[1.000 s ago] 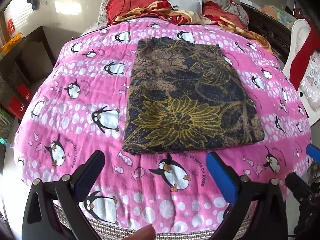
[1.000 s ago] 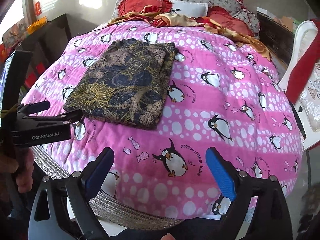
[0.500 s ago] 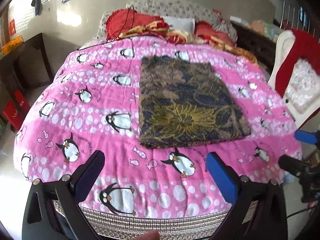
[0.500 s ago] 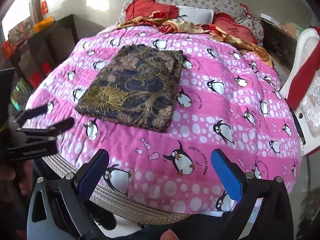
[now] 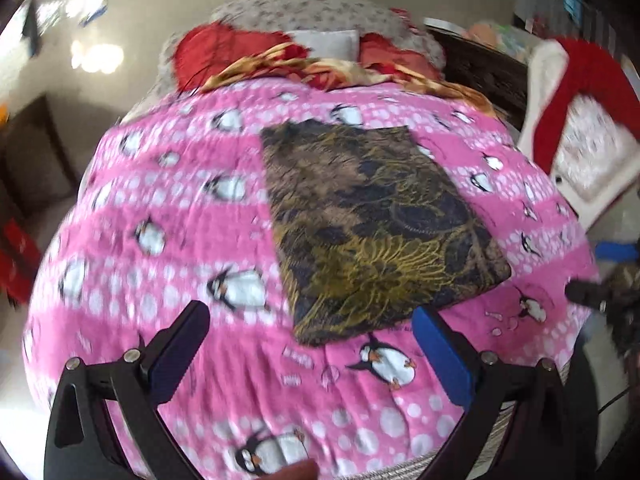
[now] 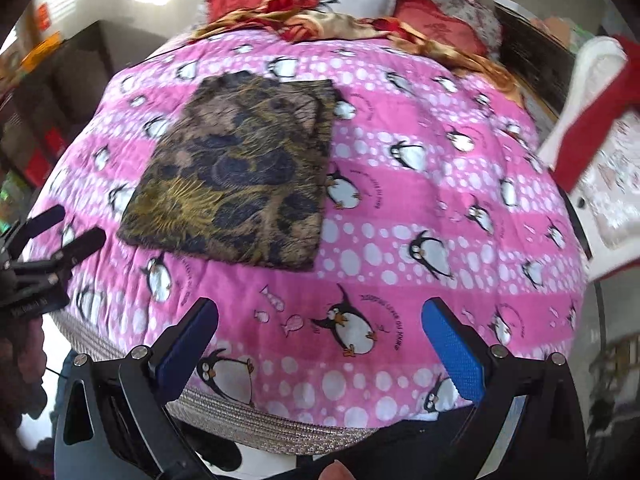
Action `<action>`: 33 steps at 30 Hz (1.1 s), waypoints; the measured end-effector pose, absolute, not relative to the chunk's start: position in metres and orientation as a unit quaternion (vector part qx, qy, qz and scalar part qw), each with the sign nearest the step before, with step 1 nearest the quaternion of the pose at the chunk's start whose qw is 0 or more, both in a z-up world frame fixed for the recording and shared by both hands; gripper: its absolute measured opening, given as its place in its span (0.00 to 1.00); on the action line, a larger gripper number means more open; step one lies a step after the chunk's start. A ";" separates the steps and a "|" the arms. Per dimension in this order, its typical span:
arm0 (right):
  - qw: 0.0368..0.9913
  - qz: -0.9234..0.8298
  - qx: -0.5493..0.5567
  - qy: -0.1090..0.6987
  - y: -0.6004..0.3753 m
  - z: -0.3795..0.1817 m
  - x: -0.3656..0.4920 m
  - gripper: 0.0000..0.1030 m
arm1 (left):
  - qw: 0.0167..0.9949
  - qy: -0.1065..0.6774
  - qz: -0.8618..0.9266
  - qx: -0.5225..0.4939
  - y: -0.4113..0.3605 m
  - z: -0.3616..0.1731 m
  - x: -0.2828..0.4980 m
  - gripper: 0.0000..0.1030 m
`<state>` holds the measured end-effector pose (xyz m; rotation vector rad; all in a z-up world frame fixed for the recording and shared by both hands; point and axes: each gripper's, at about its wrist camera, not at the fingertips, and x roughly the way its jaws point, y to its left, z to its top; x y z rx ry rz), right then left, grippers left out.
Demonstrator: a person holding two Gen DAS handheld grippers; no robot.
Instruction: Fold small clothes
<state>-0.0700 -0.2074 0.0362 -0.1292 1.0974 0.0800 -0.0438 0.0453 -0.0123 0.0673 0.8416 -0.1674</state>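
Note:
A folded dark cloth (image 5: 372, 224) (image 6: 240, 172) with a gold and brown floral print lies flat as a neat rectangle on the pink penguin blanket (image 5: 160, 208) (image 6: 440, 200). My left gripper (image 5: 310, 344) hovers open near the bed's front edge, short of the cloth's near edge, with nothing between its blue pads. My right gripper (image 6: 320, 336) is also open and empty, above the blanket's front edge, to the right of the cloth. The left gripper (image 6: 60, 232) shows at the left edge of the right wrist view; the right one (image 5: 600, 272) shows at the right edge of the left wrist view.
Red and floral pillows (image 5: 288, 40) (image 6: 340, 4) with a crumpled gold-red cloth (image 6: 320, 20) are piled at the head of the bed. A white chair with red fabric (image 5: 580, 128) (image 6: 600, 128) stands at the right. Dark furniture (image 6: 48, 92) stands at the left.
Both grippers have pulled back from the bed and lifted, so the cloth looks smaller and farther. The left view has swung, tilting the cloth. Both stay open.

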 end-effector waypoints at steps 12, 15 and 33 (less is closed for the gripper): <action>0.860 0.000 -0.035 0.510 -0.213 0.033 -0.072 1.00 | 0.910 0.401 -0.091 0.047 0.026 0.007 -0.035 1.00; 0.862 0.019 -0.042 0.506 -0.212 0.031 -0.071 1.00 | 0.903 0.423 -0.060 0.032 0.032 0.005 -0.043 1.00; 0.882 0.038 -0.050 0.467 -0.233 0.046 -0.091 1.00 | 0.890 0.452 -0.065 -0.002 0.006 0.002 -0.080 1.00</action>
